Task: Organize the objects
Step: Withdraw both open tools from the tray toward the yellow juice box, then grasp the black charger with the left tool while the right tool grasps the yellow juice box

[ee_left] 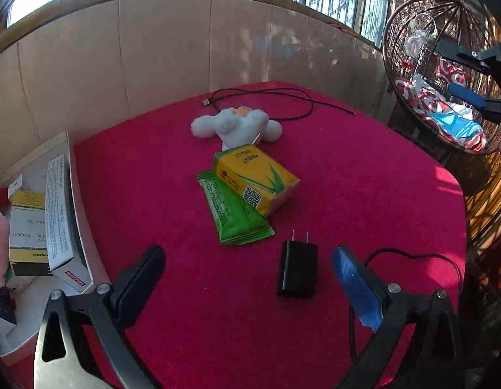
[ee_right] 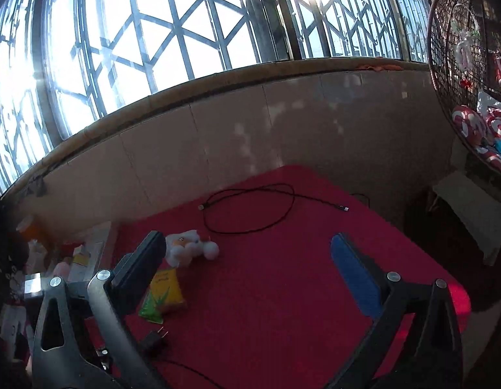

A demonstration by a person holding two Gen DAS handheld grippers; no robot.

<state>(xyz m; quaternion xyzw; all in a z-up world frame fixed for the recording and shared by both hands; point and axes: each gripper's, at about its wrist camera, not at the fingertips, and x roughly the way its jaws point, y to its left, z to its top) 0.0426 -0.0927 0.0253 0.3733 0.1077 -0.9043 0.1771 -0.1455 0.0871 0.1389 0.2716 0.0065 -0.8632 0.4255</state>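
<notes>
On the red table [ee_left: 364, 188] lie a black charger plug [ee_left: 297, 269], a green snack packet [ee_left: 235, 210], a yellow tissue pack [ee_left: 255, 176] leaning on it, a white plush toy [ee_left: 237, 124] and a black USB cable [ee_left: 266, 103]. My left gripper [ee_left: 249, 259] is open and empty, low over the table, with the plug between its fingers. My right gripper [ee_right: 247, 249] is open and empty, held high above the table's right side; it also shows at the right edge of the left wrist view [ee_left: 467, 74]. The right wrist view shows the plush toy [ee_right: 190, 248], tissue pack [ee_right: 168, 287], plug [ee_right: 153, 340] and cable [ee_right: 250, 210].
A white box [ee_left: 40, 334] at the table's left edge holds several medicine cartons [ee_left: 61, 223]. A tiled wall [ee_left: 185, 42] and barred windows [ee_right: 153, 32] stand behind the table. A wicker hanging chair [ee_left: 445, 74] with cushions is at the right. A thin black cord [ee_left: 412, 256] runs by the right finger.
</notes>
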